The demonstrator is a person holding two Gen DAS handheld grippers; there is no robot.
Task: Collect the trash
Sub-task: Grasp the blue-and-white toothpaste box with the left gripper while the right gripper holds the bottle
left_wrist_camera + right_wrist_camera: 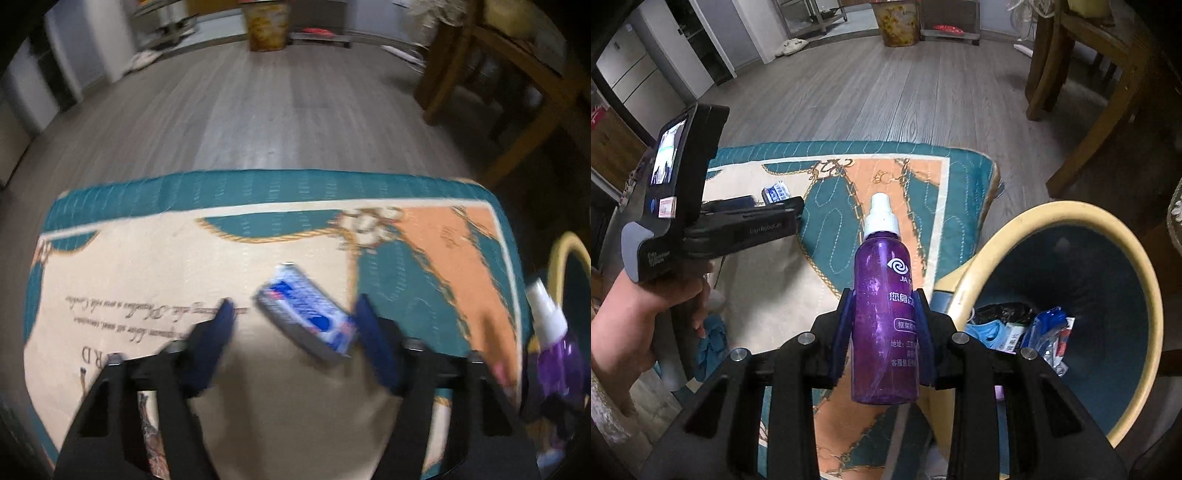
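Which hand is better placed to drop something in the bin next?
Right. Its tongs are shut on the purple bottle, right beside the bin. The left tongs are open around the packet on the mat.

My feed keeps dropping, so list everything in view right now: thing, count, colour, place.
spray bottle: 1, purple with white cap, clamped upright in the right tongs
carton: 1, blue and white, lying on the mat between the fingers of the open left tongs
mat: 1, teal, cream and orange, on the floor
bin: 1, cream rim, blue inside, right of mat, holding trash
chair: 1, wooden, far right
left hand: 1, gripping left tool
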